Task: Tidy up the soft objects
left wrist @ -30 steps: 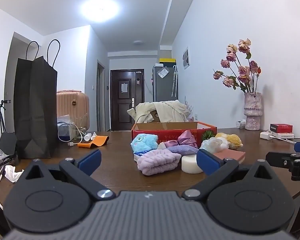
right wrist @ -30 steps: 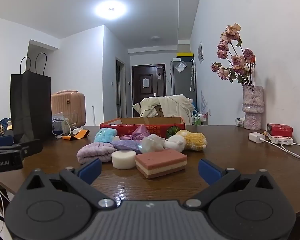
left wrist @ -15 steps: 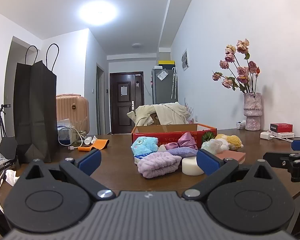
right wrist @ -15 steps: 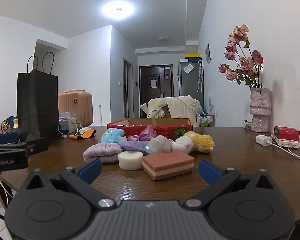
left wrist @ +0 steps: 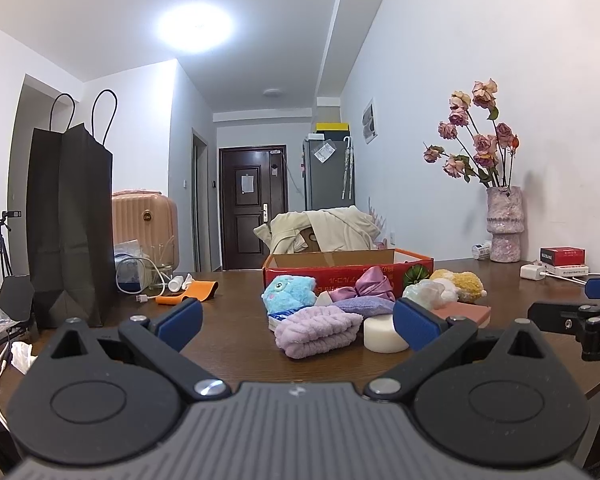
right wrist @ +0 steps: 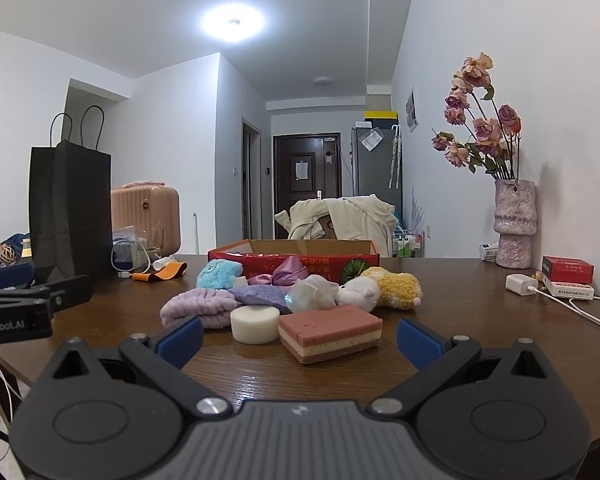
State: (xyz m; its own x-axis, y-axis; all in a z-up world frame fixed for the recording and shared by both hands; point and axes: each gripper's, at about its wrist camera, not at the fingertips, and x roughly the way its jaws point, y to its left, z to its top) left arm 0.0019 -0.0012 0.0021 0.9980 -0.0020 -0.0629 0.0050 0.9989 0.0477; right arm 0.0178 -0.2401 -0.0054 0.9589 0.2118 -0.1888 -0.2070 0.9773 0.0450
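Note:
A pile of soft things lies on the brown table [right wrist: 460, 320] before a red cardboard box [right wrist: 300, 258]: a lilac headband [left wrist: 318, 330], a white round sponge [right wrist: 255, 324], a pink layered sponge [right wrist: 330, 332], a blue plush [left wrist: 288, 294], a purple bow [right wrist: 282, 274], a purple pouch [right wrist: 260, 296], a white and yellow plush [right wrist: 380, 290]. My left gripper [left wrist: 296, 326] is open and empty, short of the headband. My right gripper [right wrist: 300, 340] is open and empty, short of the pink sponge.
A black paper bag [left wrist: 68, 232] stands at the table's left, with cables and an orange band [left wrist: 188, 294] beside it. A vase of dried roses [right wrist: 514, 224], a red box [right wrist: 568, 270] and a white charger [right wrist: 520, 284] are at the right by the wall.
Both grippers have tilted up and drawn back slightly; the pile sits lower in both views. Nothing on the table moved and both stay open.

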